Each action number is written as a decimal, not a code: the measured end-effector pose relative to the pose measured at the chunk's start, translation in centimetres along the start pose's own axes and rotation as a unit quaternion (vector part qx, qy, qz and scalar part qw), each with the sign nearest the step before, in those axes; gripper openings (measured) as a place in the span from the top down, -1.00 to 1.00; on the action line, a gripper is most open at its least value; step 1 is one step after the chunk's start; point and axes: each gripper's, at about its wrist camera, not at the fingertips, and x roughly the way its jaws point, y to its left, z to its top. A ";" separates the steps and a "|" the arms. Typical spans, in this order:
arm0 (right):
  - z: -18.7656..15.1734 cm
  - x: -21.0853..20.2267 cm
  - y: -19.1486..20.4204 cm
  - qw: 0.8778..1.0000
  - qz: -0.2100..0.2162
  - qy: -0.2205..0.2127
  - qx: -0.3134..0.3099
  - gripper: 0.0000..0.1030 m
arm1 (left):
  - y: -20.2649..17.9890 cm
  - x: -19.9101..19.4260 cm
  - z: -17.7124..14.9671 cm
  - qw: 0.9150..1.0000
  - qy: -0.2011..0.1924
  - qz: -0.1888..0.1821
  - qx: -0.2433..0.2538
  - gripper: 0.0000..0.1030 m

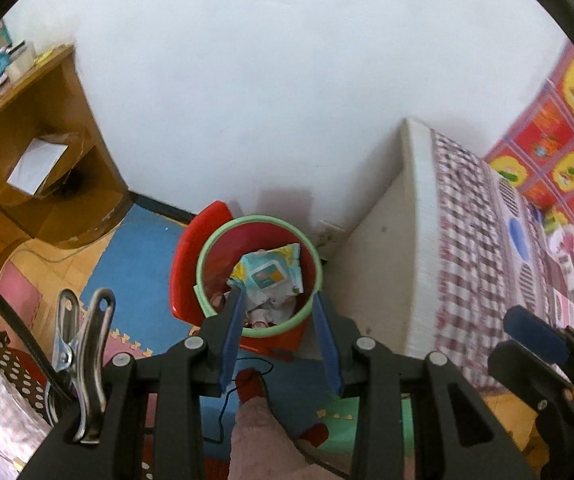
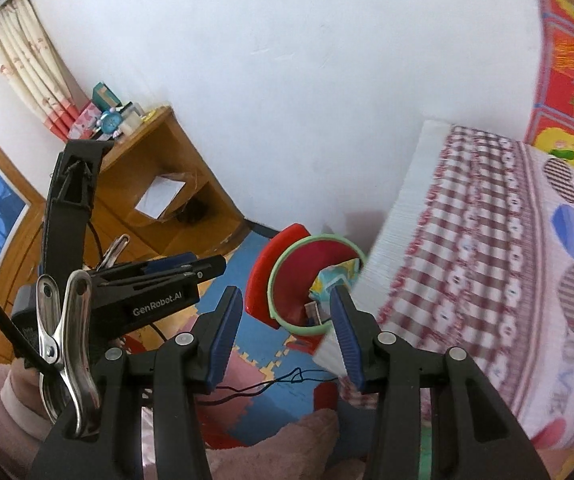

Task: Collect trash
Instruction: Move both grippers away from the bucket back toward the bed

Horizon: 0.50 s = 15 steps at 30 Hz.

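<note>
The red trash bin [image 1: 259, 276] with the green rim stands at lower centre on the blue floor mat [image 1: 135, 264], beside the bed [image 1: 467, 240], containing a wipes packet [image 1: 267, 274]. Left gripper [image 1: 281, 300] and right gripper [image 2: 287, 304]: jaws partly open, holding nothing.

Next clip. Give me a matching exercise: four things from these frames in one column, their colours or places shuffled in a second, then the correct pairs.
Things:
1. trash bin
2. wet-wipes packet
3. wooden shelf unit
4. bed

Places or colours:
A. checked red-and-white cover
B. lying inside the bin
C. red, with a green rim
D. holds a white paper in its open compartment

Pairs: 1-C, 2-B, 3-D, 4-A
</note>
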 end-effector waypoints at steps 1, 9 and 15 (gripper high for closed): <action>-0.4 -1.0 -0.4 1.000 -0.003 -0.007 0.001 0.09 | -0.6 -0.6 -0.2 1.000 -0.002 -0.004 0.004 0.29; -3.3 -7.1 -3.2 0.998 -0.030 -0.048 0.020 0.09 | -6.5 -3.2 -2.3 0.999 -0.013 -0.028 0.045 0.29; -5.6 -10.9 -6.1 0.995 -0.058 -0.070 0.051 0.09 | -11.2 -4.3 -3.5 0.996 -0.015 -0.053 0.076 0.29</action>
